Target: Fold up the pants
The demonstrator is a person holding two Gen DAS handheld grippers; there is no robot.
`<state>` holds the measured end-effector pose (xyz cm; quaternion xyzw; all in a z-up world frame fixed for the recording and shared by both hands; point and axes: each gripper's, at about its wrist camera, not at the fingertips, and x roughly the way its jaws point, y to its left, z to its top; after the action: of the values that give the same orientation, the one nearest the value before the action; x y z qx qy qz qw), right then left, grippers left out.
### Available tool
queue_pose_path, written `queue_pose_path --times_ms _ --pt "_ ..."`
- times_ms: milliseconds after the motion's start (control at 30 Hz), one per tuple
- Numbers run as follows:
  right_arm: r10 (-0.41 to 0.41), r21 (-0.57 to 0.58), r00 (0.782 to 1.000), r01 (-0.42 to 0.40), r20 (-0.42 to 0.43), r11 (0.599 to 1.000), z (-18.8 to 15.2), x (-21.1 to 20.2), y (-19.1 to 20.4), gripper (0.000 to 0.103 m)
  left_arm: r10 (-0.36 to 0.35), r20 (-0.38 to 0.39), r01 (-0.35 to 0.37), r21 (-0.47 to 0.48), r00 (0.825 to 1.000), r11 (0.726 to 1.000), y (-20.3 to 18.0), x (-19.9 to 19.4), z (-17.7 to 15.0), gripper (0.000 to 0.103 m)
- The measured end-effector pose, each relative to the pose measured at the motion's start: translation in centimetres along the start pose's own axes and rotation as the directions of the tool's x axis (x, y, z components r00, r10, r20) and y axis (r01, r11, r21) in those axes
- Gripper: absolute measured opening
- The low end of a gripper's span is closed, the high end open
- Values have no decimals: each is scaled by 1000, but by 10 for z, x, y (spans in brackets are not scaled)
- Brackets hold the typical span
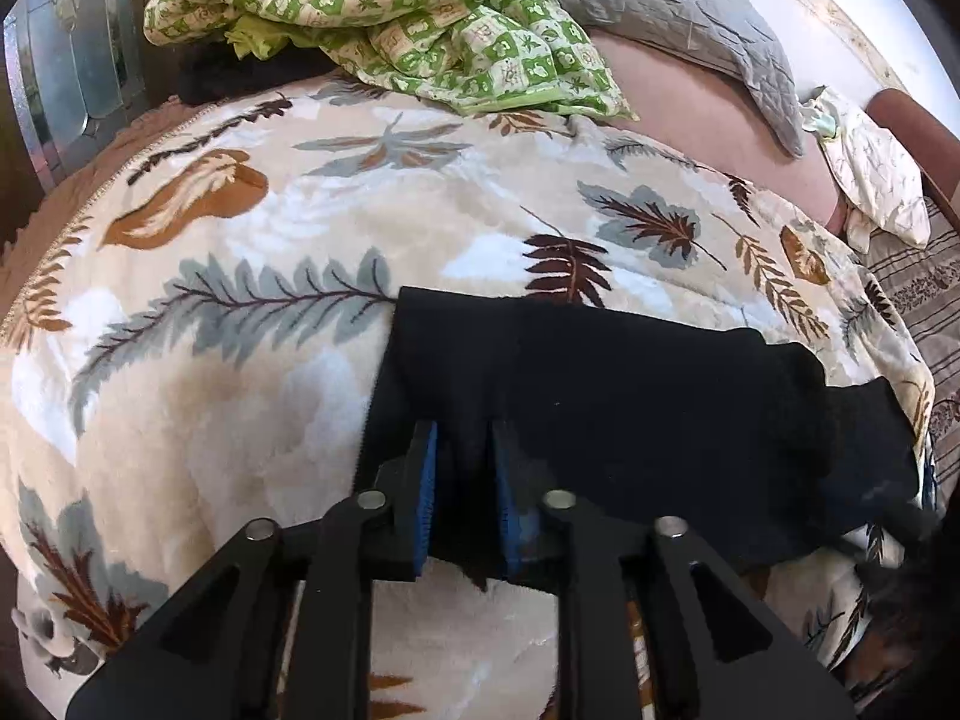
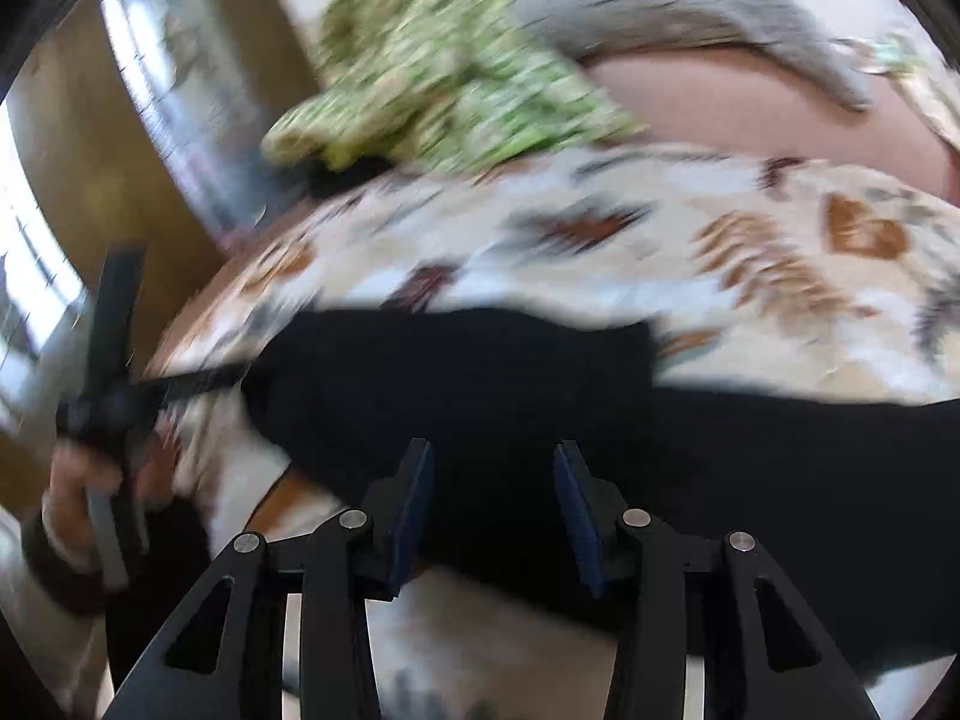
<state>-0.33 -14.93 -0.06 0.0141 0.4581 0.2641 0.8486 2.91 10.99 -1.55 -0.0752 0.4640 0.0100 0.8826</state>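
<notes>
Lying across the near part of the bed (image 1: 252, 396), the black pants (image 1: 630, 396) rest flat on a cream blanket printed with brown and grey-blue leaves (image 1: 336, 210), their length running from the middle of the left wrist view out toward its right edge. The left gripper (image 1: 463, 438) has its two blue-padded fingers (image 1: 427, 480) drawn close together on a pinched-up fold at the near left end of the pants, the dark cloth standing in a ridge between the pads. In the right wrist view, which is heavily blurred, the right gripper (image 2: 493, 456) has its fingers spread well apart over the black fabric (image 2: 480, 384), and nothing is caught between the blue pads (image 2: 414, 504); whether the tips touch the cloth cannot be told. At the left edge of that view the person's left hand (image 2: 90, 480) grips the handle of the other tool, blurred too. Farther back on the bed lies a crumpled green-and-cream checked cloth (image 1: 420, 18), with a grey quilted cover (image 1: 678, 12) beside it to the right and a bare pink stretch of bed (image 1: 720, 120) just below that cover. A pale crumpled cloth (image 1: 870, 174) sits near the far right edge.
</notes>
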Motion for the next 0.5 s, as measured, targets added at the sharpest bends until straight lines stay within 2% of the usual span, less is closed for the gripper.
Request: queue_pose_path --times_ms 33,67,100,133,200,267,300,333,400,500 --pt "-34 -22 999 33 -26 999 -5 9 6 40 10 2 -10 3 1000 1000 0 -3 0 33" --pt "-77 -59 997 76 -13 995 -9 12 13 41 21 16 -21 5 1000 1000 0 -8 0 35" --pt "-85 -88 996 86 11 992 -11 6 19 43 41 41 -41 7 998 999 -1 -16 -1 41" --pt "-52 -85 999 52 -2 995 -12 0 18 43 56 65 -57 9 996 998 -3 -23 0 54" --pt "-28 -38 1000 28 4 999 -13 -18 5 42 60 95 -60 -9 994 998 -7 -34 2 66" --pt "-102 34 993 100 57 994 -21 -51 -24 48 42 123 -39 -25 991 999 -14 -42 5 67" --pt "-128 73 989 122 75 990 -28 -65 -38 51 35 130 -33 -20 991 999 -19 -45 6 71" --pt "-171 137 981 158 89 978 -36 -82 -60 55 32 139 -32 -9 990 999 -26 -47 8 73" --pt "-266 278 959 230 99 933 -54 -109 -106 57 24 162 -25 6 987 1000 -40 -50 10 73" --pt "-368 484 927 288 77 826 -72 -134 -170 58 -40 161 37 20 986 999 -64 -44 11 75"
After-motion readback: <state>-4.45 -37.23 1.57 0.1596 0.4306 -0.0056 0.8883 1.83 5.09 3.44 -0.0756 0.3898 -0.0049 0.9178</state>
